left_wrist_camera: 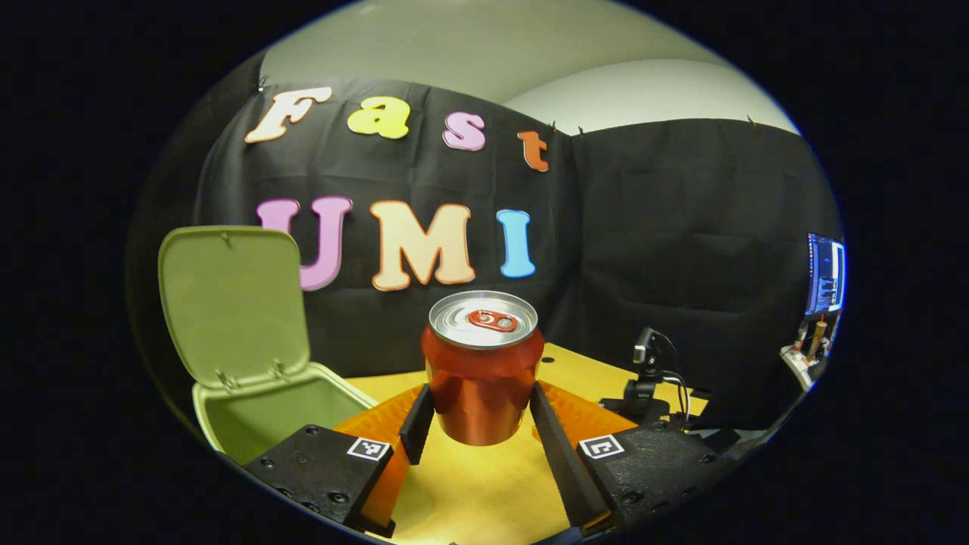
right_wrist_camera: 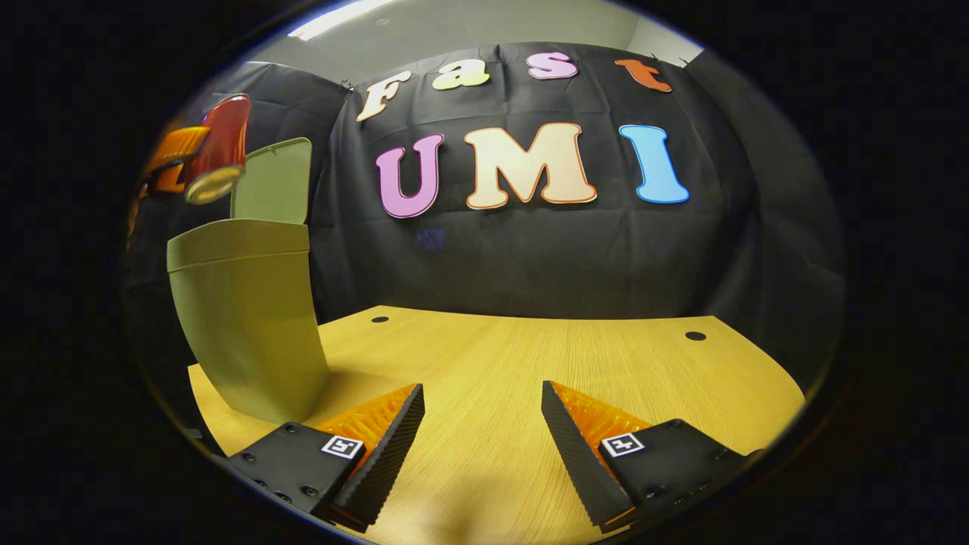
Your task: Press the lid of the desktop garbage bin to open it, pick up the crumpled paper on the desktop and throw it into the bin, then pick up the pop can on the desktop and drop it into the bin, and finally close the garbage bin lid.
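Left tool (left_wrist_camera: 478, 424) grips the can (left_wrist_camera: 481, 369) upright between its two fingers (left_wrist_camera: 417, 424), which press on the can's lower sides. The can hangs clear above the surface (left_wrist_camera: 484, 484), its silver top and pull tab facing up. To the tool's left stands the bin (left_wrist_camera: 250, 412), its lid (left_wrist_camera: 231, 303) swung up and back on its hinge so the mouth is open; the can is near the bin's rim but not over the opening, as far as the left gripper view tells. A small camera on a stand (left_wrist_camera: 643, 371) sits at the far right of the surface, with a screen (left_wrist_camera: 825, 274) beyond it.

Right tool (right_wrist_camera: 483, 431) is low over the surface (right_wrist_camera: 545, 363), its fingers (right_wrist_camera: 394, 443) spread apart with nothing between them. In the right gripper view the bin (right_wrist_camera: 246, 325) stands on the surface at the left, lid (right_wrist_camera: 272, 182) raised behind it. Up high at the left edge, the can (right_wrist_camera: 219, 147) shows tilted by the lens, bottom towards the camera, held above and beside the bin's rim
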`<move>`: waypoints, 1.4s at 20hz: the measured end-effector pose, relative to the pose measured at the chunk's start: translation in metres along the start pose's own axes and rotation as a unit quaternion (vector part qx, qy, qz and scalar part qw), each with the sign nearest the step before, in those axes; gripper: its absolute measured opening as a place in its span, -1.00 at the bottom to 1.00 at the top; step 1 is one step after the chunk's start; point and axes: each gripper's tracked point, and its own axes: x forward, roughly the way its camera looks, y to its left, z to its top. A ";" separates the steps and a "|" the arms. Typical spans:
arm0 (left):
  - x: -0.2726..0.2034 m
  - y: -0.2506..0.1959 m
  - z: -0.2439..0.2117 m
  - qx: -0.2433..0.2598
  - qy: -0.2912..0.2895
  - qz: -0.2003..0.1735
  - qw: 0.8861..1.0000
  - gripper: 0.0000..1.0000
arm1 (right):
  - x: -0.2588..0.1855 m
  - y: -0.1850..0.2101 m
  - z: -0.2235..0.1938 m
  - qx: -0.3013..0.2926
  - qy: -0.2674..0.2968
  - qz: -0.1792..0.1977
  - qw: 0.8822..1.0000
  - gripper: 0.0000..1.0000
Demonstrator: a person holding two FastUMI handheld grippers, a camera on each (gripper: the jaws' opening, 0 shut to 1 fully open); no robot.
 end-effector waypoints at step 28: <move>-0.029 0.170 0.106 0.044 -0.034 0.213 0.976 0.76 | -0.003 0.001 0.005 0.004 -0.006 0.001 1.000 0.96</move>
